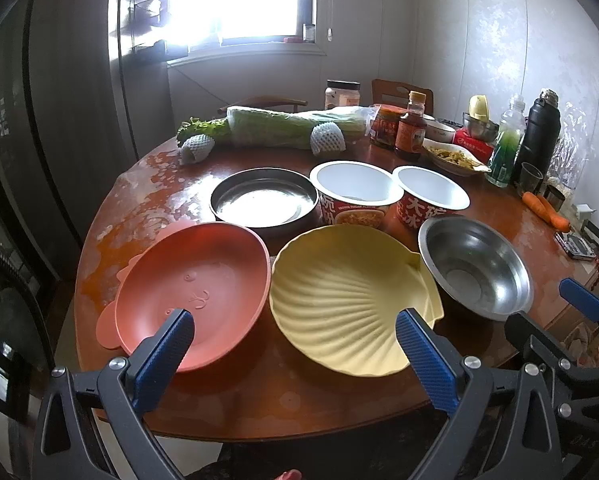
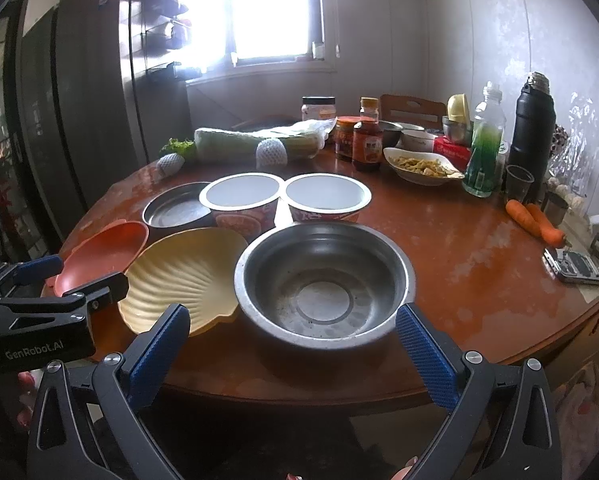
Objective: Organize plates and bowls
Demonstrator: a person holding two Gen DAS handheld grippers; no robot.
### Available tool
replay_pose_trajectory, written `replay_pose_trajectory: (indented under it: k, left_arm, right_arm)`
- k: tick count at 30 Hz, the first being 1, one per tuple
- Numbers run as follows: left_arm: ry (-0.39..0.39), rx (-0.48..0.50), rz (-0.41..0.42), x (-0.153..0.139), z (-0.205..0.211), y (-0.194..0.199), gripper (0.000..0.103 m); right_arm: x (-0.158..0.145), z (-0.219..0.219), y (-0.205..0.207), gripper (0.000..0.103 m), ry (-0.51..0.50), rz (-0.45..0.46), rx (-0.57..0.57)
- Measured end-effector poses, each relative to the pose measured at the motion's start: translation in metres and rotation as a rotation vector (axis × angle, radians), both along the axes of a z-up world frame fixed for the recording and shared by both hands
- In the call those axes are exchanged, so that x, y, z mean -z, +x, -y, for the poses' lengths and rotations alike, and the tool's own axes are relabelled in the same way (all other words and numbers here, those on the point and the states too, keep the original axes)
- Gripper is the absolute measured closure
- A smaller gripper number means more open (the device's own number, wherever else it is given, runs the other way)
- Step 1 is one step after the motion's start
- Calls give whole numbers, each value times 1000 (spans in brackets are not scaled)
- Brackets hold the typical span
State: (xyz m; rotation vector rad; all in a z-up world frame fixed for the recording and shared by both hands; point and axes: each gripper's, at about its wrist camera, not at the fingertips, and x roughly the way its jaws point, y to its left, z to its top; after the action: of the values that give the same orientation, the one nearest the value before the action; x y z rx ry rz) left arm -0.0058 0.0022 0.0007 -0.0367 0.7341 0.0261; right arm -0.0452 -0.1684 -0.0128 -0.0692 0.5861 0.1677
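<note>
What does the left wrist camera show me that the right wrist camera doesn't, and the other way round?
Only the left wrist view shows the whole pink dish, open face and ear-shaped handles; the right gripper shows at its right edge.

Only the right wrist view shows the steel bowl head-on between its own open fingers, and the left gripper from the side.

Both show the yellow shell dish, the flat steel pan, two paper noodle bowls, and the carrots. Neither gripper holds anything.

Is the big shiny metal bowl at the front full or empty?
Empty. The round steel bowl stands upright on the wooden table, and its bare bottom ring shows, with only a few tiny specks inside.
</note>
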Motion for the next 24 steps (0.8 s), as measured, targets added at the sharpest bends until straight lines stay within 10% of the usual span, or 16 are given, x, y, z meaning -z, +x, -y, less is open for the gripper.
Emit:
replay_pose_trajectory:
  k: [24]
  left_arm:
    - [-43,-112,45,-15,-57,-6,1]
  right_arm:
    - [-24,-40,24,0,20,25,-126]
